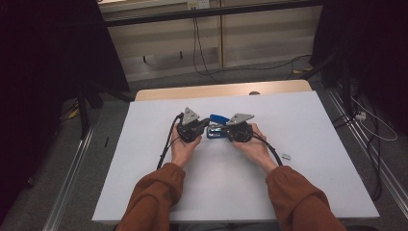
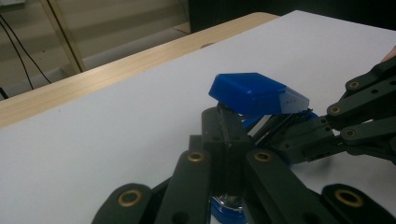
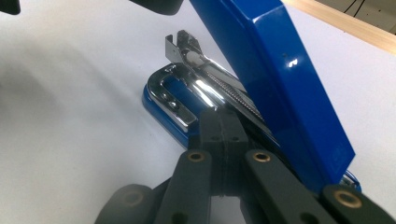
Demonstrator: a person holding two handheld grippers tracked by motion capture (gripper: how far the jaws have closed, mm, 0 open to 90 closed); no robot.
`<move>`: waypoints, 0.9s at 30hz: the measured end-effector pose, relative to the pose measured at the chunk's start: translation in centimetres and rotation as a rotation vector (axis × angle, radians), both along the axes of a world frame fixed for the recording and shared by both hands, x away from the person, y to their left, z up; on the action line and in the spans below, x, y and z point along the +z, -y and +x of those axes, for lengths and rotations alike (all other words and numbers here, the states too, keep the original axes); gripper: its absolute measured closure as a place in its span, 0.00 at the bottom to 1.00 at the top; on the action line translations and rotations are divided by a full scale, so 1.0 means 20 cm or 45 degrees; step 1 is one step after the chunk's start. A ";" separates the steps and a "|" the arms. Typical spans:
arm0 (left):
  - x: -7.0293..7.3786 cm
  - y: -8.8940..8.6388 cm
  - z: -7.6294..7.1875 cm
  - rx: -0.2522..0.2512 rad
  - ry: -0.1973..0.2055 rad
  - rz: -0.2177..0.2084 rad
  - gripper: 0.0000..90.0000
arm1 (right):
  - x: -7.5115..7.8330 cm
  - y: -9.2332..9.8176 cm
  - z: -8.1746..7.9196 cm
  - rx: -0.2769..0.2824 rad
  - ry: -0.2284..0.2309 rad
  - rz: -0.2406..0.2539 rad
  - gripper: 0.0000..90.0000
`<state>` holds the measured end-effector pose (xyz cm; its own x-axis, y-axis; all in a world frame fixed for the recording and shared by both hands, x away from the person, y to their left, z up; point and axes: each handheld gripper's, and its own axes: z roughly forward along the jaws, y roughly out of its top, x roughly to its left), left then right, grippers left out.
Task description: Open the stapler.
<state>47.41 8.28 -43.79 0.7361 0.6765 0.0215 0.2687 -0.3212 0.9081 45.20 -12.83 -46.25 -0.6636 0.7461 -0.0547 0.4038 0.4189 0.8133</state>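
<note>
A blue stapler [image 1: 217,118] lies in the middle of the white table with its blue lid [image 2: 254,93] swung up off the silver magazine rail [image 3: 210,86]. My left gripper [image 1: 210,123] comes at it from the left. Its jaws [image 2: 225,119] are shut, with a thin metal part of the stapler pinched between the pads just under the lid's tip. My right gripper [image 1: 226,131] comes from the right, and its jaws [image 3: 222,122] are closed together on the edge of the rail, beside the raised lid [image 3: 280,79]. The stapler's blue base [image 3: 161,109] rests on the table.
A small grey piece [image 1: 286,156] lies on the white table sheet [image 1: 308,192] to the right of my right forearm. A wooden strip [image 1: 202,91] runs along the far edge. Cables and dark stands are on the floor around the table.
</note>
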 end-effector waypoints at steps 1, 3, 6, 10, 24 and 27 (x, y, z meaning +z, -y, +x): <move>0.00 0.00 0.00 0.000 0.000 0.001 1.00 | 0.00 0.00 0.00 -0.003 0.001 0.008 1.00; 0.00 0.00 0.00 -0.002 0.000 0.002 1.00 | 0.00 -0.01 -0.01 0.005 0.006 0.020 1.00; 0.00 0.00 0.00 0.002 -0.003 0.003 1.00 | 0.01 -0.04 -0.02 0.010 0.025 0.041 1.00; 0.00 0.00 0.00 0.002 -0.002 0.004 1.00 | 0.02 -0.06 -0.03 -0.004 0.059 0.067 1.00; -0.01 0.00 0.01 -0.003 -0.002 0.007 1.00 | 0.03 -0.09 -0.02 -0.062 0.094 0.121 1.00; -0.01 0.00 0.01 -0.004 -0.001 0.013 1.00 | 0.02 -0.10 -0.02 -0.072 0.101 0.119 1.00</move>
